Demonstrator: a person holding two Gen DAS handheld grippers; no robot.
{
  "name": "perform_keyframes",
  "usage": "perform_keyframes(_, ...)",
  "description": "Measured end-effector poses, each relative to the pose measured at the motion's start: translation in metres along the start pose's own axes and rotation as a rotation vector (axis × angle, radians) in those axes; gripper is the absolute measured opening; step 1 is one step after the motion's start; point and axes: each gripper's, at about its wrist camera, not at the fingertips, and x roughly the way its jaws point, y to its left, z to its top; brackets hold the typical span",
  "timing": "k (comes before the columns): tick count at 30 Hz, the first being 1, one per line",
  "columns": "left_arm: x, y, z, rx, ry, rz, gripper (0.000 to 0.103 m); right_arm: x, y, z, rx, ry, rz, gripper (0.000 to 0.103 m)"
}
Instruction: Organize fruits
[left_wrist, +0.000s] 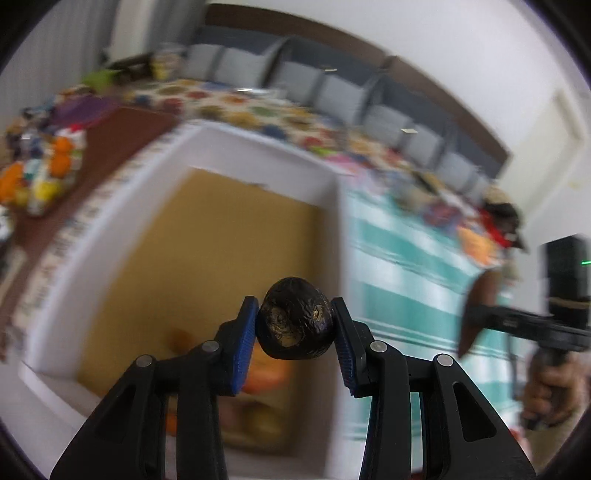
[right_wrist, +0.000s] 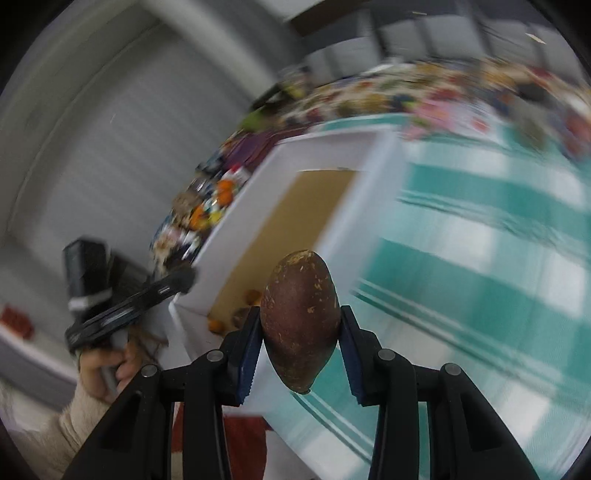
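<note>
- Left hand-held gripper (left_wrist: 295, 332): blue pads clamped on a dark wrinkled fruit (left_wrist: 295, 319), one pad on each side, fruit held up clear of everything, above the box.
- Below it, left wrist view: white box (left_wrist: 258, 147) with a tan cardboard floor. Blurred orange and yellow fruits (left_wrist: 266, 376) lie in the near end of the box, partly hidden behind the fingers.
- Left of the box: brown strip of bench (left_wrist: 122, 136), and a pile of small multicoloured items (left_wrist: 44, 173) at the far left edge; too blurred to identify.
- Right of the box: teal-and-white checked cloth (left_wrist: 399, 280) over the bench. Floral cloth (left_wrist: 236, 103) beyond the box, row of grey chairs (left_wrist: 332, 88) behind that.
- Far right edge of the left wrist view: a hand (left_wrist: 554, 391) gripping the handle of the other black device.
- Right wrist view, left side: the left device held in a hand (right_wrist: 107, 365) with a cream knitted sleeve (right_wrist: 48, 432), beside the box's near corner.
- Right hand-held gripper (right_wrist: 300, 339): pads closed on a brown egg-shaped fruit (right_wrist: 300, 317), long axis upright, narrow end pointing down, lifted over the box's right wall and the checked cloth.
- Both views heavily motion-blurred; only the grippers and their fruits are sharp.
</note>
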Motion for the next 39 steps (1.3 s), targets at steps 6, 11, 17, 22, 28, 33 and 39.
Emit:
perform_keyframes(6, 0.077, 0.065, 0.016, -0.058, 0.155, 0.197, 0.040, 0.130, 0.079, 0.053, -0.202, 0.191, -0.081, 0.041)
perform_keyframes(11, 0.115, 0.098, 0.010, -0.130, 0.277, 0.261, 0.041, 0.226, 0.090, 0.053, -0.307, 0.338, -0.213, 0.041)
perform_keyframes(17, 0.112, 0.111, 0.005, -0.194, 0.292, 0.280, 0.057, 0.263, 0.088, 0.044, -0.349, 0.368, -0.267, 0.042)
perform_keyframes(22, 0.069, 0.098, 0.003, -0.131, 0.141, 0.305, 0.072, 0.239, 0.091, 0.054, -0.342, 0.306, -0.248, 0.065)
perform_keyframes(28, 0.007, 0.050, -0.008, 0.007, -0.051, 0.346, 0.089, 0.156, 0.098, 0.057, -0.314, 0.164, -0.235, 0.085)
perform_keyframes(33, -0.033, 0.011, -0.017, 0.032, -0.142, 0.482, 0.096, 0.090, 0.114, 0.037, -0.296, 0.046, -0.261, 0.098)
perform_keyframes(39, -0.063, -0.008, -0.037, -0.020, -0.102, 0.493, 0.096, 0.042, 0.127, 0.000, -0.255, -0.055, -0.278, 0.101)
